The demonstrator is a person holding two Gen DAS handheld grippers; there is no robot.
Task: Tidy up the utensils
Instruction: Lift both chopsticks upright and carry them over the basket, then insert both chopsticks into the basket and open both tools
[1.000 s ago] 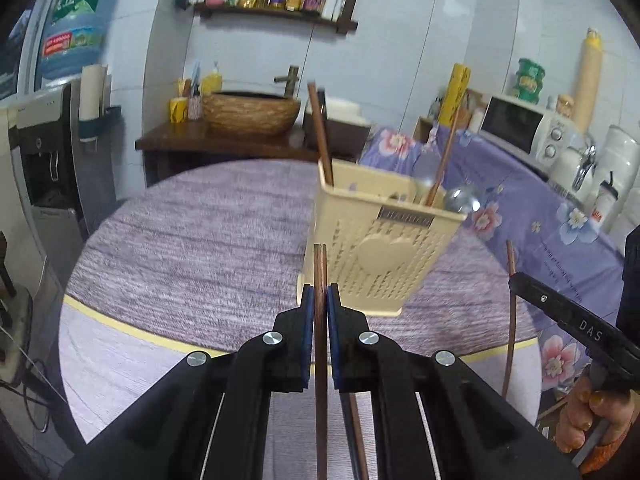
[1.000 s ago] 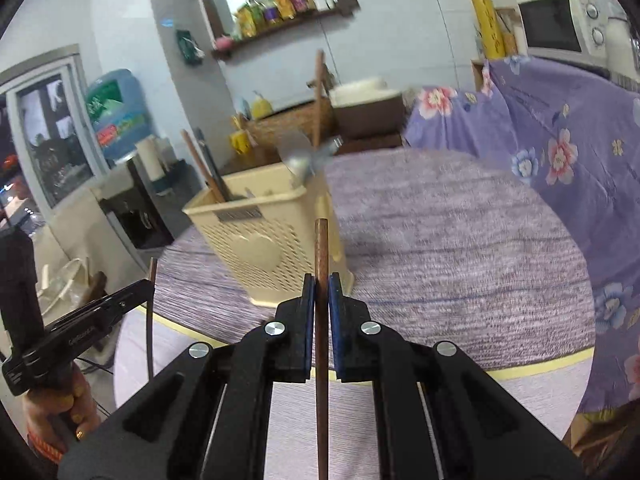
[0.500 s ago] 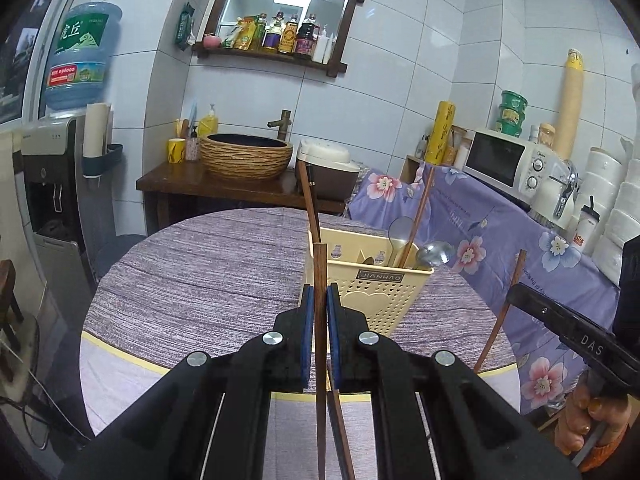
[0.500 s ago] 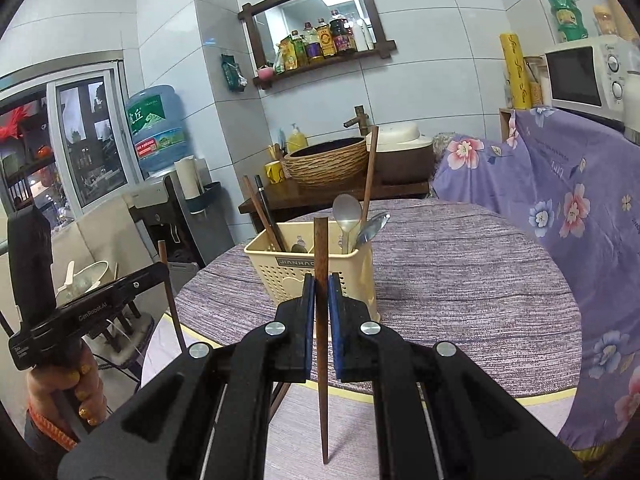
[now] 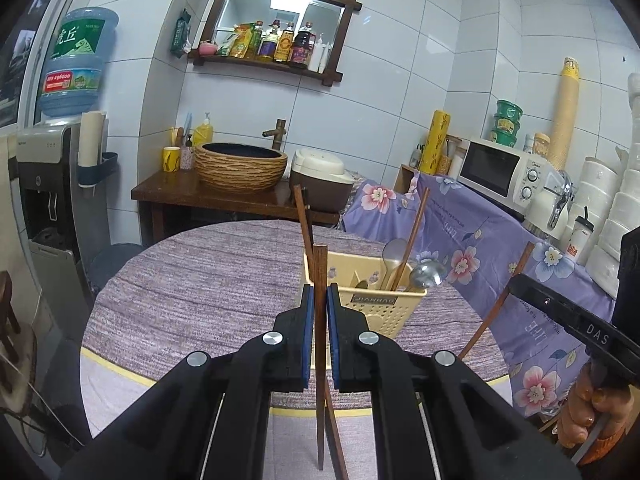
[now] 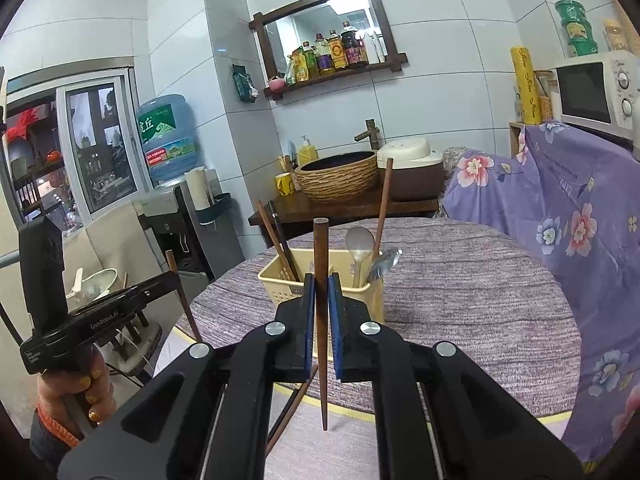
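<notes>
Holding spoons (image 5: 394, 250) and chopsticks (image 5: 412, 236), the yellow basket (image 5: 376, 304) stands beyond both tongs, left tongs (image 5: 320, 312) and right tongs (image 6: 321, 304), each clenched on one chopstick (image 5: 319, 360).

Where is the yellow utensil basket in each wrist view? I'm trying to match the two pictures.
Left wrist view: the yellow utensil basket stands just right of centre, behind the left tongs.
Right wrist view: the basket stands at centre, partly hidden by the right tongs.
Shared landmark: the woven basin behind the table.
</notes>
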